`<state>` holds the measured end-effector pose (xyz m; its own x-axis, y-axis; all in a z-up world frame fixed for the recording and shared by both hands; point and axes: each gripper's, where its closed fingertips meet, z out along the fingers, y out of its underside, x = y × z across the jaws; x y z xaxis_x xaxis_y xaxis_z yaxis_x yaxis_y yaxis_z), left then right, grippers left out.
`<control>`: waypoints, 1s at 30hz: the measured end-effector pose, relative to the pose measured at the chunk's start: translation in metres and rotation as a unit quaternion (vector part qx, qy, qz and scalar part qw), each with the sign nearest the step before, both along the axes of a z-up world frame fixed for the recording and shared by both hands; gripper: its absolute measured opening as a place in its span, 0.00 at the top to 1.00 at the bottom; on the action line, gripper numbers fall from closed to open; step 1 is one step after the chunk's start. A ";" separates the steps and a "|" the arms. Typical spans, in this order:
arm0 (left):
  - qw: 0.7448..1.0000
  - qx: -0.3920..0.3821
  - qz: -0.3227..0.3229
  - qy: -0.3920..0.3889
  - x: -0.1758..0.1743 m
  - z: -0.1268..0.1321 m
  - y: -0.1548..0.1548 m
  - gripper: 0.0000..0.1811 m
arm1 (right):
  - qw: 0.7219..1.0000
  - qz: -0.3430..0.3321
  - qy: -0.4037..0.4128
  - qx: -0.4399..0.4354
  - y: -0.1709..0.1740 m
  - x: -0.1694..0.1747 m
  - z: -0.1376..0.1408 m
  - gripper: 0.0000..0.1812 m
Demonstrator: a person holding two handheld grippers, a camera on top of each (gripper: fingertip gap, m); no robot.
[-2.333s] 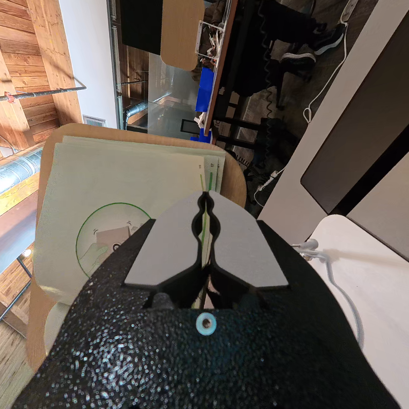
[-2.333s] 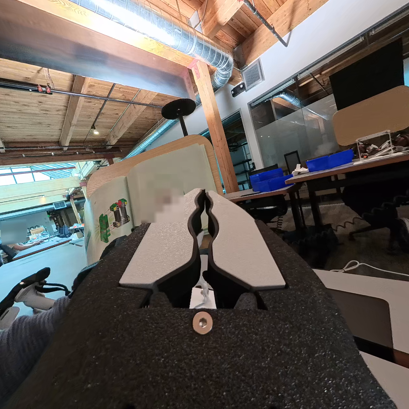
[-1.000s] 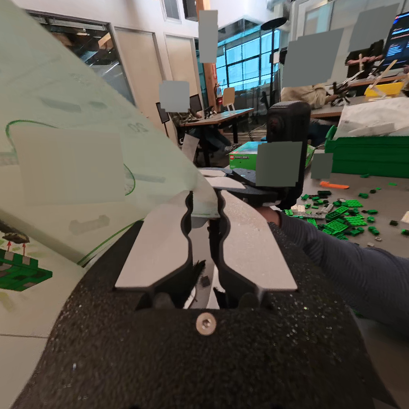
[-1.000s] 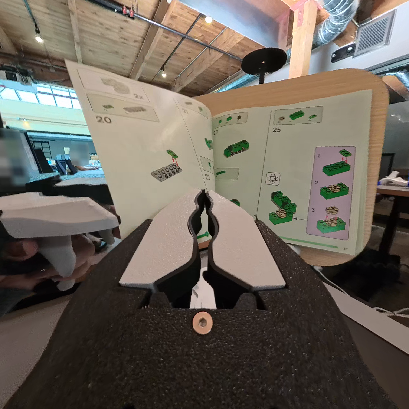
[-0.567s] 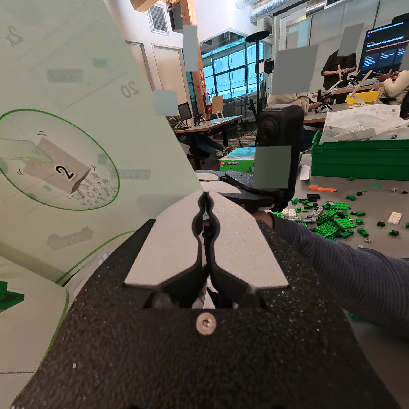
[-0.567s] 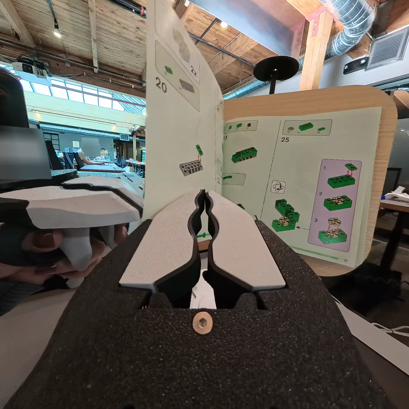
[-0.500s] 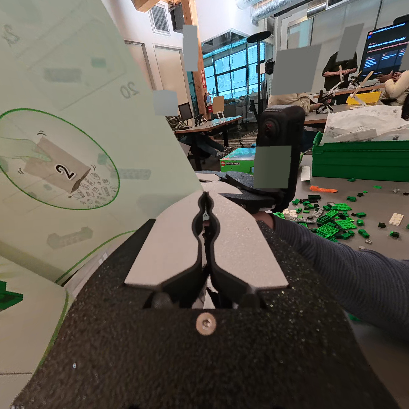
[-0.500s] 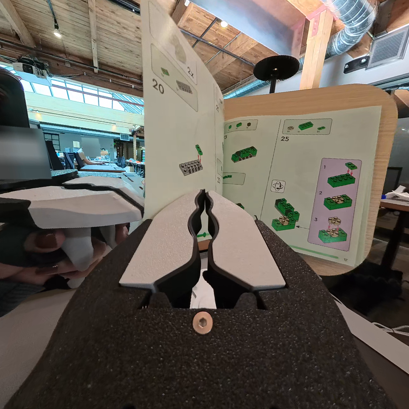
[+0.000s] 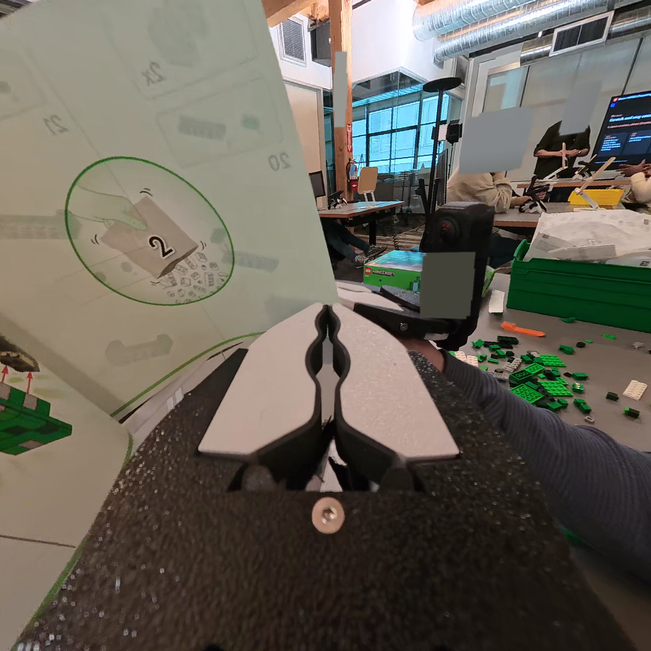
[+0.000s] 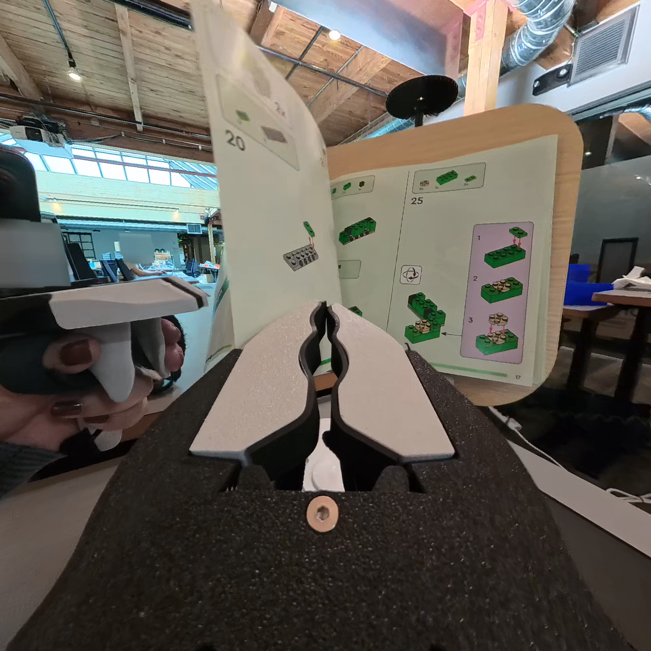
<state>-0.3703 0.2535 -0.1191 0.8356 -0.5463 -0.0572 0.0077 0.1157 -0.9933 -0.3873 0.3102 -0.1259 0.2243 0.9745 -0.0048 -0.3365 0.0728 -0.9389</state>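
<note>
Left claw (image 9: 327, 311) by booklet page (image 9: 148, 176), contact unclear.

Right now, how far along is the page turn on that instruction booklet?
Done: the booklet sits open on the wooden board. In hand: the left gripper is shut on the lower corner of a page, which stands roughly upright. The right gripper is shut near the booklet's bottom edge. Left: that page lies flat on neither side.
</note>
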 end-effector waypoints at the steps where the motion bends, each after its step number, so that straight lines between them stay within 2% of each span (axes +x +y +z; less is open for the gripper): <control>1: 1.000 0.000 0.001 -0.004 0.000 0.001 0.000 1.00 | 1.000 0.002 -0.002 -0.001 0.000 -0.001 -0.001 1.00; 3: 1.000 0.003 0.005 -0.006 0.000 0.002 0.001 1.00 | 1.000 0.006 -0.008 0.003 -0.002 -0.002 -0.002 1.00; 4: 1.000 0.002 0.008 -0.005 0.001 0.003 0.001 0.95 | 1.000 0.009 -0.011 0.007 -0.003 -0.003 -0.003 1.00; 5: 1.000 -0.001 0.015 -0.006 0.000 0.003 0.003 0.82 | 1.000 0.013 -0.014 0.012 -0.005 -0.004 -0.003 1.00; 6: 1.000 -0.008 0.018 -0.005 -0.001 0.001 0.003 0.81 | 1.000 0.017 -0.016 0.017 -0.007 -0.005 -0.003 1.00; 13: 1.000 -0.003 0.014 0.005 -0.001 0.002 0.001 0.99 | 0.999 0.032 -0.024 0.033 -0.014 -0.009 -0.004 1.00; 21: 1.000 -0.001 0.006 0.002 -0.001 0.002 0.000 1.00 | 0.999 0.035 -0.025 0.032 -0.014 -0.009 -0.005 1.00; 26: 0.998 -0.034 0.061 -0.004 -0.023 -0.001 0.003 1.00 | 0.999 0.031 -0.023 0.033 -0.012 -0.007 -0.005 1.00; 30: 0.988 -0.064 0.131 -0.060 -0.062 -0.001 -0.002 1.00 | 0.999 0.027 -0.024 0.033 -0.010 -0.006 -0.006 1.00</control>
<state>-0.4321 0.2519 -0.1197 0.9458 -0.3073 0.1052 0.1118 0.0038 -0.9937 -0.3937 0.3003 -0.1317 0.1691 0.9831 0.0699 -0.2964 0.1183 -0.9477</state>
